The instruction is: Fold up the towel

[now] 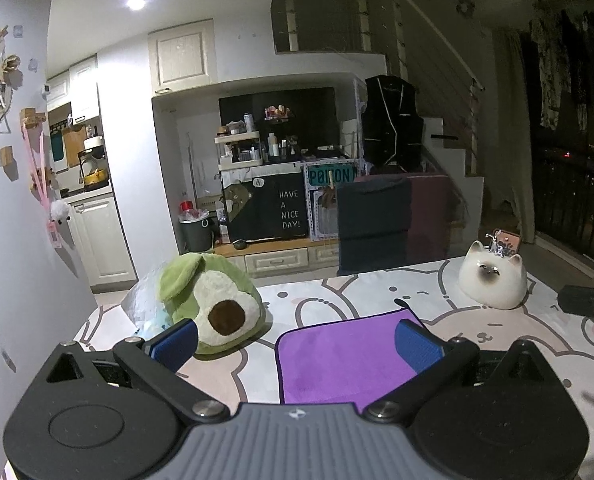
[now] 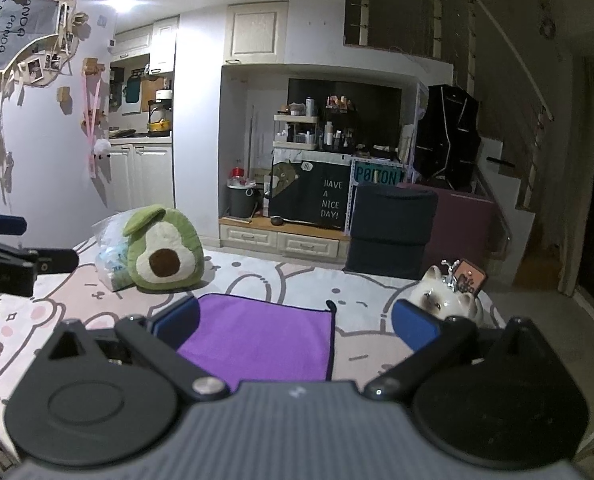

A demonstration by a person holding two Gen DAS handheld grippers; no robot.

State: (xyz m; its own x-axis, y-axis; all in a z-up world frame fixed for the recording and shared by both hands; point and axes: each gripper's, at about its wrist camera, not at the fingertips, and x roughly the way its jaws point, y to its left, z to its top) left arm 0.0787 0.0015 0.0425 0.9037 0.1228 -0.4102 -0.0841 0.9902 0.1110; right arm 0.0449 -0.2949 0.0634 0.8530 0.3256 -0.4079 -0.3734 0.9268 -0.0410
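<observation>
A purple towel (image 1: 345, 356) with a dark hem lies flat on the cartoon-print tablecloth (image 1: 337, 296), seen in both wrist views (image 2: 261, 340). My left gripper (image 1: 297, 340) is open and empty, hovering above the towel's near left part. My right gripper (image 2: 295, 322) is open and empty above the towel's near right edge. The left gripper's side shows at the left of the right wrist view (image 2: 5, 256); the right gripper's body shows at the right edge of the left wrist view (image 1: 589, 304).
An avocado plush (image 1: 213, 304) leans on a plastic bag (image 1: 141, 304) at the table's far left. A white cat figurine (image 1: 493, 280) with a small card stands at the far right. A dark chair back (image 1: 373, 228) is behind the table.
</observation>
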